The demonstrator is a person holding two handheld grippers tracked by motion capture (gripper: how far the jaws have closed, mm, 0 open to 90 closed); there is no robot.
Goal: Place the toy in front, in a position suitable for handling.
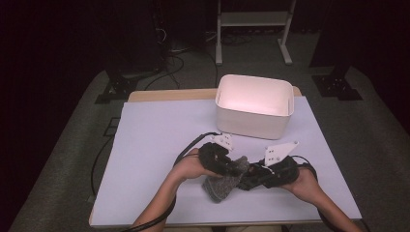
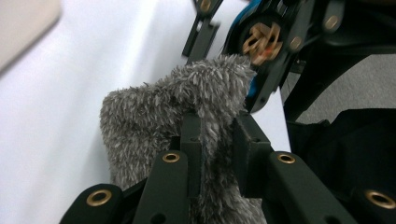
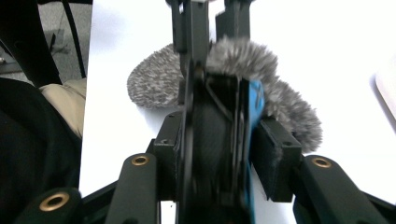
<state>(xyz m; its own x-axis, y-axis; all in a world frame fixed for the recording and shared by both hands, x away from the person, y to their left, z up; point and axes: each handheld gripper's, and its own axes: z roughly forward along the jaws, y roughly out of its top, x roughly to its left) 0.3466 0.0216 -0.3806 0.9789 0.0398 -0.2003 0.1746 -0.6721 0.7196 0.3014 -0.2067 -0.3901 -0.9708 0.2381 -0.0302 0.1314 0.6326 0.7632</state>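
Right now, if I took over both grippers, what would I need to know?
Left gripper: shut on the fuzzy grey cover.
Right gripper: shut on the black-and-blue object, which lies against that cover.
Place: both low over the white table, in front of the white bin.
Done: both pieces gripped.
Left: probably pulling the cover off or on; I cannot tell which.

So there's a white rectangular bin [image 1: 254,106] sitting toward the far edge of the table, open side up, looks empty inside from here. The table [image 1: 159,140] has a pale lavender-ish top with a wood edge showing at the back. Grey carpet [image 1: 63,159] all around, a white frame stand [image 1: 254,29] behind, and black cables [image 1: 171,67] trailing on the floor.
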